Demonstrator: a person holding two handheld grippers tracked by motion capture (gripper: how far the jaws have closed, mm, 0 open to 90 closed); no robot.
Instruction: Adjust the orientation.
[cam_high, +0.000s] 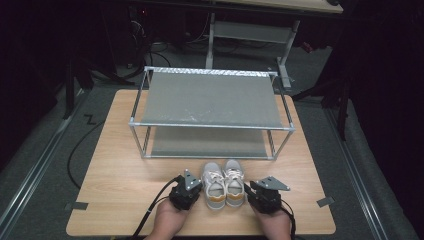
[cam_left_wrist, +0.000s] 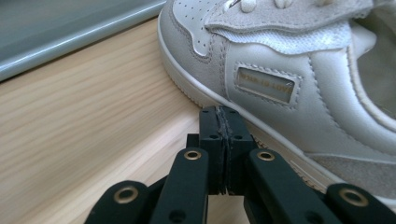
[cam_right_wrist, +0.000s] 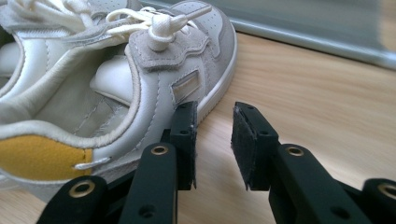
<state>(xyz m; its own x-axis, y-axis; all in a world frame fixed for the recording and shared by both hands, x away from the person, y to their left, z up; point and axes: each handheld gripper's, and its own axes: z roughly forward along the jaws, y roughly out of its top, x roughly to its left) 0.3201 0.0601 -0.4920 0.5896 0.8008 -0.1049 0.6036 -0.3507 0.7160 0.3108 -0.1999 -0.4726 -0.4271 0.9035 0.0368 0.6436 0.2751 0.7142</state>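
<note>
Pair of white sneakers (cam_high: 223, 184): lower centre of frame, on tabletop (cam_high: 120, 165), before shoe rack (cam_high: 210, 107). Left tool (cam_high: 196, 186): jaws together, empty, beside left shoe. Right tool (cam_high: 248, 190): jaws apart, empty, beside right shoe.

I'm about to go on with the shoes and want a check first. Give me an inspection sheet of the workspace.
Surface: wooden table, bare around the work.
Job's things: left shoe and right shoe side by side at the near edge, toes toward the rack; both rack shelves bare.
Clutter: two tape marks near the table's front corners.
Grippers: left gripper shut on nothing, tips against the left shoe's sole edge; right gripper open beside the right shoe.
Cables: one trails from each gripper toward the person.
Surroundings: dark, a table frame behind.
</note>
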